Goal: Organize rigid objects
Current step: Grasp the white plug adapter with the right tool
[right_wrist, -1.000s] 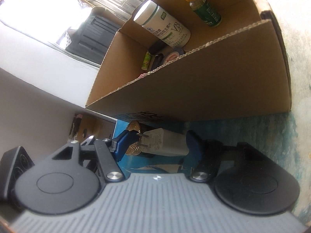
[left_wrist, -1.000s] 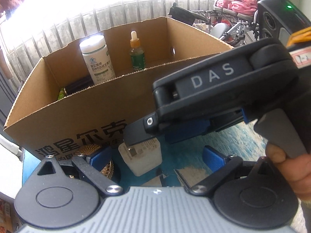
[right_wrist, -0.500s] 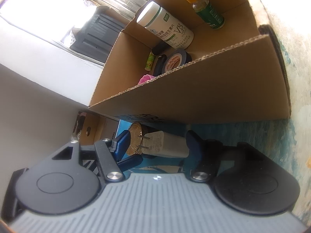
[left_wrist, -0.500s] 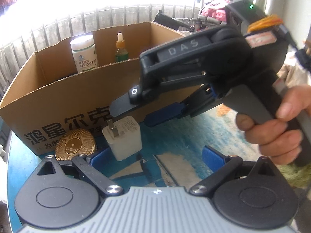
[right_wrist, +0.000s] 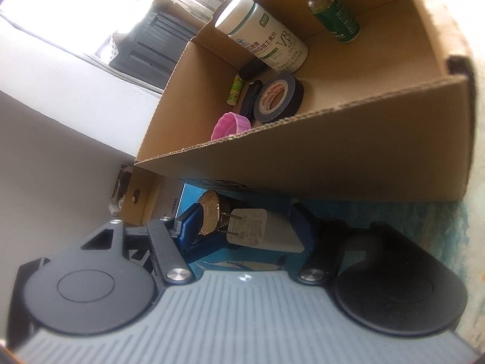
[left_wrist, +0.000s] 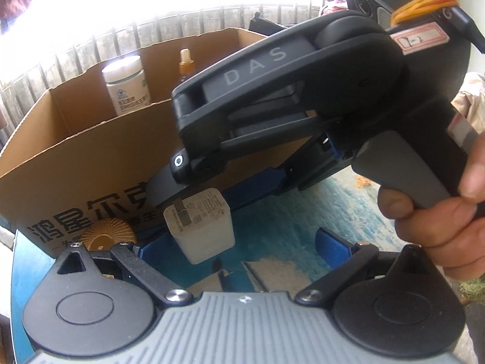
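Outside, just in front of the cardboard box [left_wrist: 100,157], lay the white wall charger [left_wrist: 201,226] on the blue-patterned tabletop [left_wrist: 303,212], prongs pointing toward a gold ridged disc [left_wrist: 104,233] that leaned at the foot of the box wall. Straddled by the right gripper [right_wrist: 242,227], its blue pads set at either end of the charger; whether those pads pressed on the plastic or only flanked it could not be told from either view. Seen from the left wrist as a black body marked DAS, gripped at the trigger by a hand [left_wrist: 436,212]. Spread wide, with nothing between its fingers, was the left gripper [left_wrist: 236,242], hovering low over the table with the charger just ahead of its left finger. Already in the box: a white pill bottle [right_wrist: 263,33], a green dropper bottle [right_wrist: 330,12], a roll of black tape [right_wrist: 279,97], a pink cap [right_wrist: 232,126] and a small yellow-green tube [right_wrist: 235,91].
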